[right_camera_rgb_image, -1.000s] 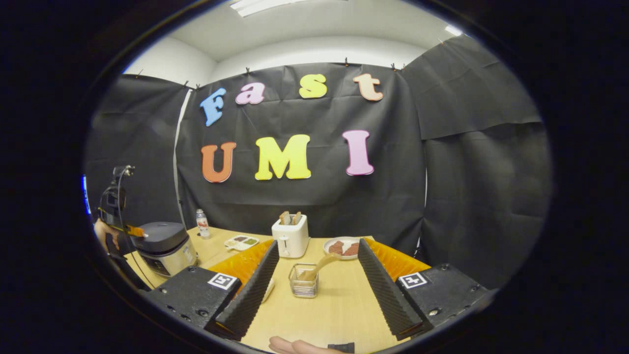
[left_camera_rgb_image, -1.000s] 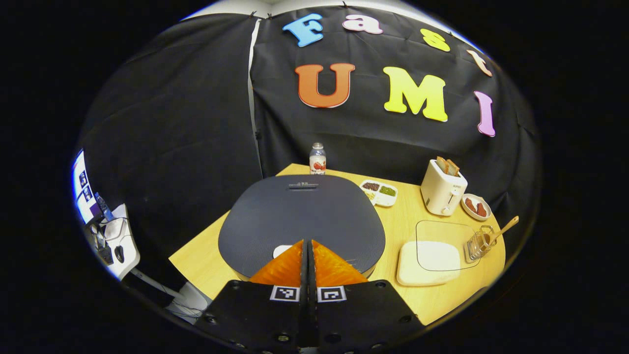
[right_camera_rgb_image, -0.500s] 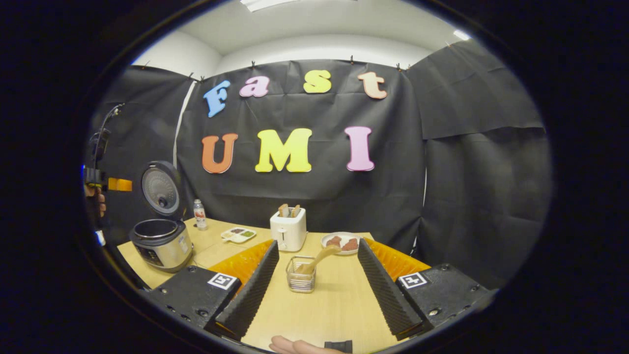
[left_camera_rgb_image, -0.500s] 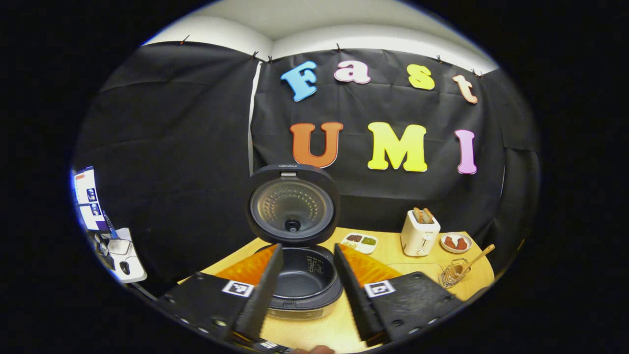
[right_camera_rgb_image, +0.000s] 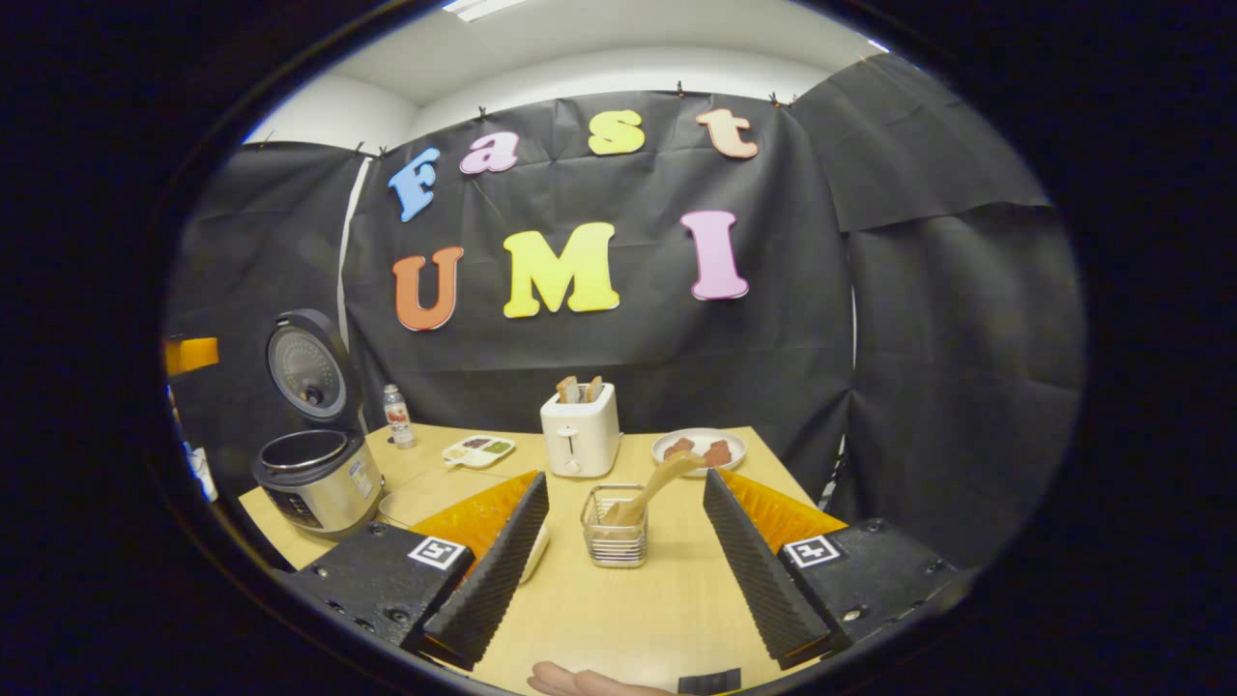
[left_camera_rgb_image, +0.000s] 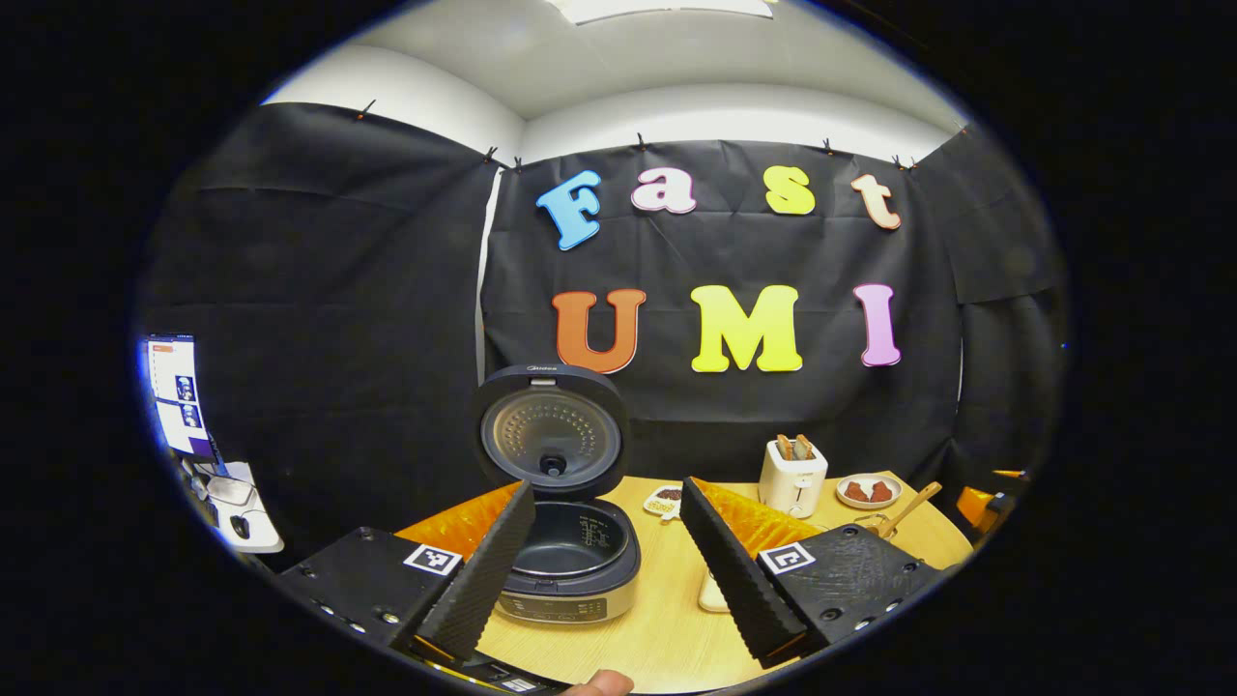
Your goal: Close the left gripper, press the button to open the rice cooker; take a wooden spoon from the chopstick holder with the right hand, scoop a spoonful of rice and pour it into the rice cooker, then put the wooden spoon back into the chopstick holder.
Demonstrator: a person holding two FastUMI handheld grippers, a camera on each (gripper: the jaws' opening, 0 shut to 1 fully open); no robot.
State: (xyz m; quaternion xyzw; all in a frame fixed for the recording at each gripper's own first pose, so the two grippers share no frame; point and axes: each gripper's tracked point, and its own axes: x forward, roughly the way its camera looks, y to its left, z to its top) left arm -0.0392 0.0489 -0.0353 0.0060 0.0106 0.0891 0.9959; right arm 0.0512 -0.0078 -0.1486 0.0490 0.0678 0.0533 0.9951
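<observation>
A staged recording booth dressed as a kitchen: black cloth [right_camera_rgb_image: 599,367] clipped up as walls under a plain white ceiling [left_camera_rgb_image: 618,58], enclosing one wooden table [right_camera_rgb_image: 628,599]. Ahead of the jaws stand a rice cooker [left_camera_rgb_image: 570,551], toaster [right_camera_rgb_image: 580,435] and plate of food [right_camera_rgb_image: 698,449]; left of them sits a desk with a monitor [left_camera_rgb_image: 174,396].
</observation>
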